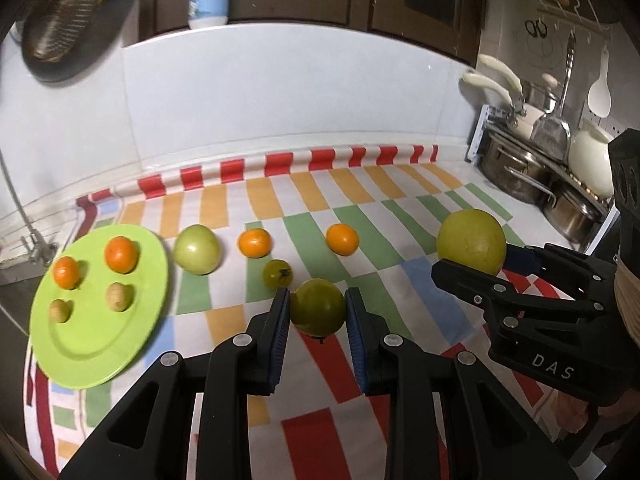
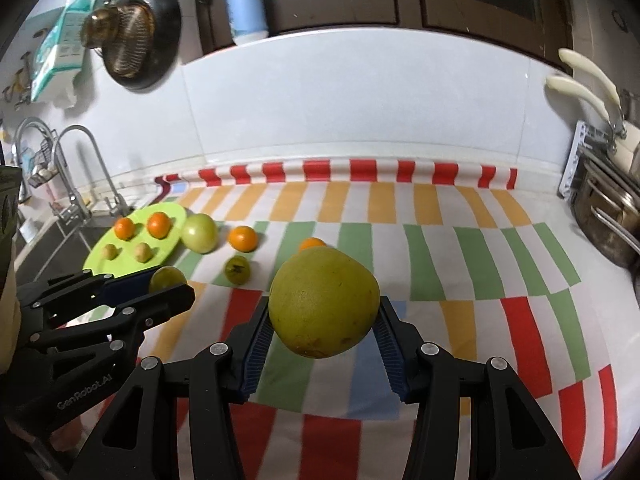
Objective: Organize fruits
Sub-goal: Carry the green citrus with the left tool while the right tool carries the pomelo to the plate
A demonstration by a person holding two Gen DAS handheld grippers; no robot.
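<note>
Two fruits were up at once: my left gripper (image 1: 317,312) pinched the small green fruit (image 1: 317,307) above the bench, my right gripper (image 2: 323,326) clamped the heavy, smooth-skinned yellow-green fruit (image 2: 323,304) across its widest middle, likely firm but slippery.

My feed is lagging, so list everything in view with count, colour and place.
plate: 1, lime green, cloth's left end
oranges on plate: 2, orange, far side
small pale fruits: 2, tan, plate's near side
loose oranges: 2, orange, mid-cloth
light green fruit: 1, beside plate
small dark green fruit: 1, mid-cloth
olive-green fruit: 1, between left jaws
large yellow-green fruit: 1, between right jaws
cloth: 1, checked, counter
pots: steel, far right
left gripper: black
right gripper: black
</note>
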